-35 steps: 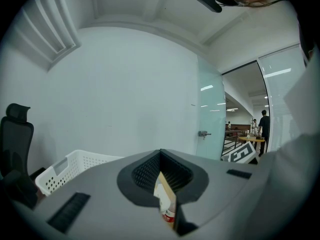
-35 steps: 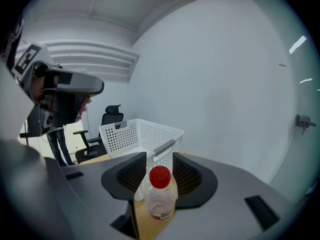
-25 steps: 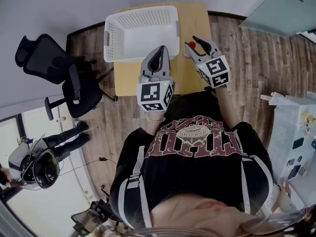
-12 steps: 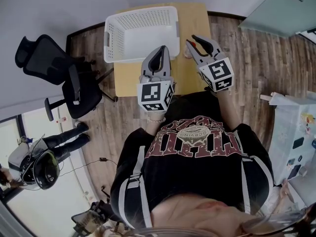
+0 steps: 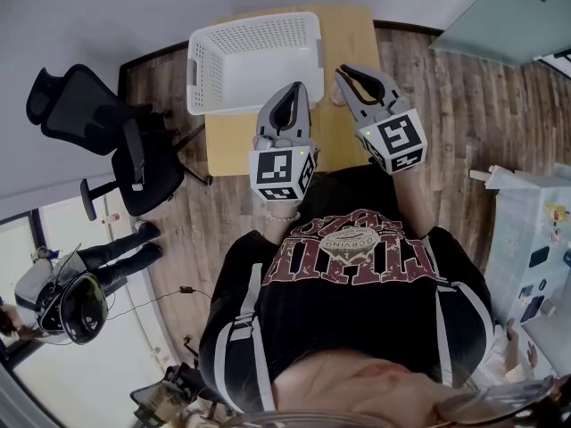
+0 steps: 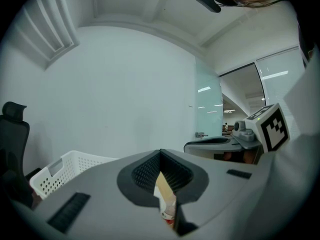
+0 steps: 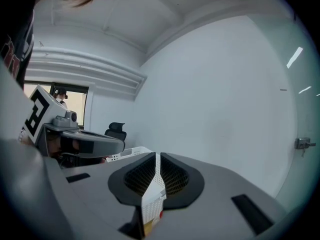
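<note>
bottle [image 6: 168, 213] on counter [image 5: 348, 36], right of basket [image 5: 254, 56], only sliver visible. right tool [image 5: 344, 70], earlier open around it, now closed empty, raised; bottle likely free. left tool [image 5: 292, 88] closed, empty, unchanged.

Small wooden table [image 5: 350, 27] against wall, seen from above. White basket [image 5: 192, 71] on table's far left part. Left gripper [image 5: 295, 87] raised over near table edge, just in front of basket, tips close together. Right gripper [image 5: 346, 72] beside it, over table's right side, near basket corner. Black office chair [image 5: 98, 119] left of table. Plank floor [image 5: 464, 105]. Second person [image 5: 67, 292] at lower left.
</note>
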`<state>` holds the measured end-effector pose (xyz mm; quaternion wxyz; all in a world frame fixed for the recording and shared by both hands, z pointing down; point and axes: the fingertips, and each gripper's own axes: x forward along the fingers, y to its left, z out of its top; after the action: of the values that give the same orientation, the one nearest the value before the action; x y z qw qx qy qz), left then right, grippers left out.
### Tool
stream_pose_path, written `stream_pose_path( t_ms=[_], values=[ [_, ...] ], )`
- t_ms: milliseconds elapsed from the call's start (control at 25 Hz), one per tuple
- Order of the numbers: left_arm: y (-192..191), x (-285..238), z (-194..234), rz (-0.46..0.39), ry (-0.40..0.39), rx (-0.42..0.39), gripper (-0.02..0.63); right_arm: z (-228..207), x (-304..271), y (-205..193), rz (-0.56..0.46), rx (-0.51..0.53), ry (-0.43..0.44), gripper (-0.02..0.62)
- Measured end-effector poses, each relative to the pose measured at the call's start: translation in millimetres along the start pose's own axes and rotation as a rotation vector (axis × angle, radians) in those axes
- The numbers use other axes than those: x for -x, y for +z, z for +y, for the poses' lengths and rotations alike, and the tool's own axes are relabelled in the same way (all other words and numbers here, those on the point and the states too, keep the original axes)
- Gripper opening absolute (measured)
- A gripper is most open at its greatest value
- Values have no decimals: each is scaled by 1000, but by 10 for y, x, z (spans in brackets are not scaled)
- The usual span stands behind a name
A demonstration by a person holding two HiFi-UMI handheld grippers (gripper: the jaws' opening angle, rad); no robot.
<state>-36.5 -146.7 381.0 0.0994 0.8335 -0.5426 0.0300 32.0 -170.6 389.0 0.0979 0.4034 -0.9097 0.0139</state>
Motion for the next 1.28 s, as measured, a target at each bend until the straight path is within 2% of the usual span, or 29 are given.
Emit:
stream_pose_path(
  t_ms=[560, 1280],
  values=[
    [92, -80, -154, -19, -45, -10, 46, 102, 107, 286, -63, 36, 7, 18],
    [113, -127, -268, -16, -67, -30, 46, 151, 124, 226, -57, 4, 12, 16]
  ],
)
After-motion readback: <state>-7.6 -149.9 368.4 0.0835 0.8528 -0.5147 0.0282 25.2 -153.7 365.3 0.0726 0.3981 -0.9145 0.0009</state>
